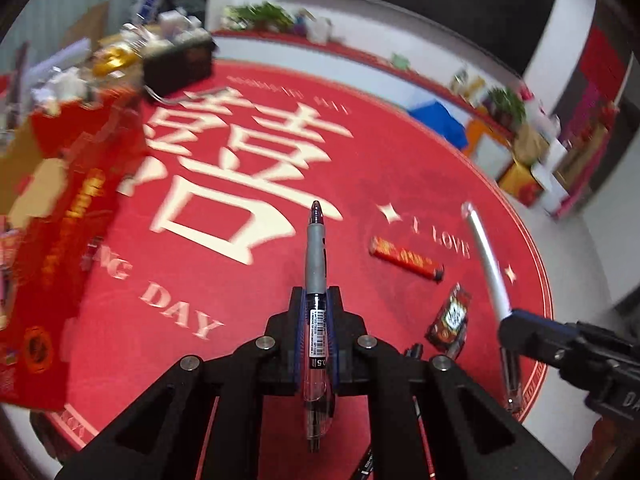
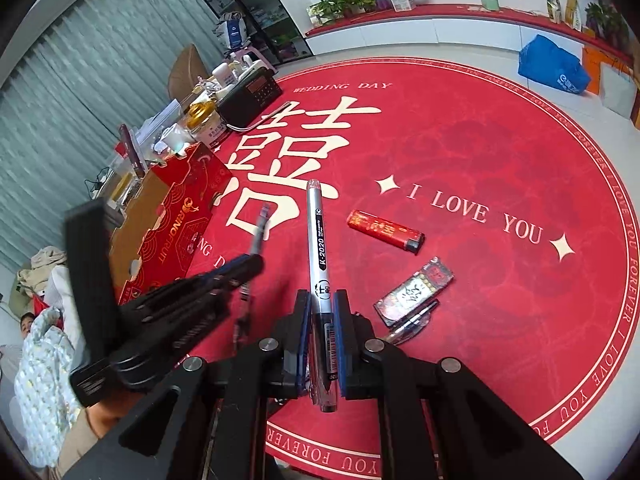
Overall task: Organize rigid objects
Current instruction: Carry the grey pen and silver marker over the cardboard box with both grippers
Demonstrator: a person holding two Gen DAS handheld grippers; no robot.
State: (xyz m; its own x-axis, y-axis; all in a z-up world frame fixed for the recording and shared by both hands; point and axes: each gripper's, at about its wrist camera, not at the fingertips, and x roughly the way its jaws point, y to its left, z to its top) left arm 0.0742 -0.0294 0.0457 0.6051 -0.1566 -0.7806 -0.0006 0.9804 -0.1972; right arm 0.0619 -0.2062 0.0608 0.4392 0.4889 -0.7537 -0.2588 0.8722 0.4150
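A: How many pens?
B: Three: left gripper [image 1: 316, 300] pinches the grey-grip pen [image 1: 315, 248], right gripper [image 2: 323, 304] the silver pen [image 2: 317, 236], another pen [image 2: 412, 322] touches the small packet [image 2: 414, 290].
A: One lighter [image 2: 385, 231]?
B: Yes, beyond that packet. Only the right view shows the red box's [image 2: 176, 224] lettering sharply.

Lighting: even, bright indoor light in both of your views; shadows faint and soft on the red mat [image 2: 460, 152].
Blur: your left wrist view smears heavily at left over the red box [image 1: 68, 216] and clutter; right wrist view sharp, except the blurred left gripper [image 2: 256, 260].
Distortion: strong fisheye bending, dark vignette in all 4 corners.
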